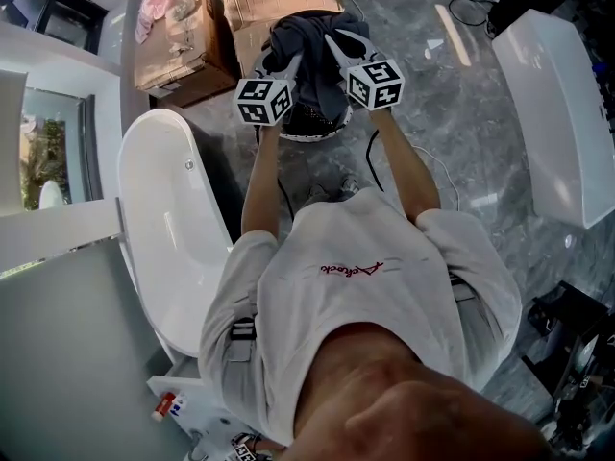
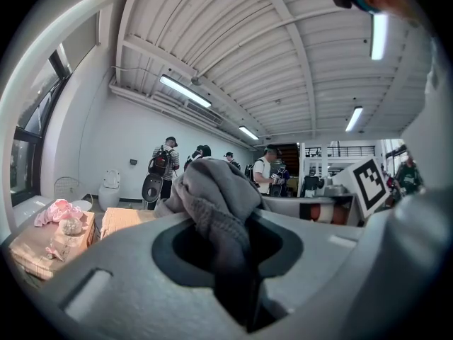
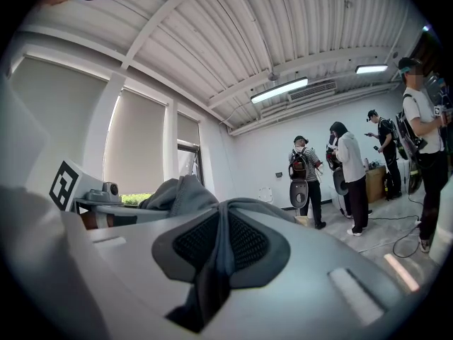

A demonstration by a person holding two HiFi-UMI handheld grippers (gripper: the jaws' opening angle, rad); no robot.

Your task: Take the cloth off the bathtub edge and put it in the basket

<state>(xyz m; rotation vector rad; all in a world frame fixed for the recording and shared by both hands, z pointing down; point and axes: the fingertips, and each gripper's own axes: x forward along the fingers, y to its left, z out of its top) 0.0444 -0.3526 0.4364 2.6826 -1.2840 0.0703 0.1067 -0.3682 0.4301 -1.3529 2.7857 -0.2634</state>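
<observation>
A dark grey cloth (image 1: pixel 309 38) hangs bunched between my two grippers, right above the black mesh basket (image 1: pixel 315 120) on the marble floor. My left gripper (image 1: pixel 289 66) is shut on the cloth's left part; in the left gripper view the knitted fabric (image 2: pixel 214 202) is pinched in its jaws (image 2: pixel 237 261). At the cloth's right side my right gripper (image 1: pixel 341 50) is also shut on it, with a thin fold (image 3: pixel 212 250) clamped between the pads. The white bathtub (image 1: pixel 165 227) stands to the left, its edge bare.
Cardboard boxes (image 1: pixel 184 38) sit behind the basket, one with a pink item (image 1: pixel 159 6) on top. A second white tub (image 1: pixel 557 113) stands at the right. Cables (image 1: pixel 444 166) trail over the floor. Several people (image 3: pixel 347 176) stand farther off.
</observation>
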